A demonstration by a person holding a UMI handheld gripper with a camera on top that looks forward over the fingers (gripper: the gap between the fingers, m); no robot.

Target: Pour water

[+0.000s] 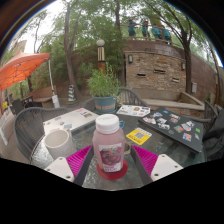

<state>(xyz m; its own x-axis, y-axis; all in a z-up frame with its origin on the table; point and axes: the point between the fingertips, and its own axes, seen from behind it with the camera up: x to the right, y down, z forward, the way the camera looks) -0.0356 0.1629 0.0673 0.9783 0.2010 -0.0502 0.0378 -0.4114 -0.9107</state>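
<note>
Bottle in the grip, cup waiting to the side

Outdoors, on a glass-topped desk (165,150), the gripper view looks straight along the two fingers of the hand-held gripper (111,160). A bottle (108,145) with a white cap and a pinkish body stands upright between them, and the magenta pads (79,158) lie against its flanks on both sides with no gap to be seen, so the hand-held gripper reads as closed on the bottle. Whether the bottle's base rests on the desk or has been raised a little cannot be told, since the fingers hide it.

Just beside the bottle, next to the left finger, sits a white cup (58,142), open side up and well within reach. Beyond the fingers lie a book (70,120), a yellow card (139,135), scattered papers and a dark tray (182,128) of small items. A potted plant (104,92) stands at the far edge of the desk, with metal chairs, a stone wall and trees behind it.

Judging by this, the grasp looks done and the pour itself not yet begun. The cap appears to be on the bottle, which would have to be dealt with before any water could come out. The next move calls for carrying the bottle over the cup's mouth and tilting it slowly, keeping the neck above the rim so nothing spills on the papers nearby.
</note>
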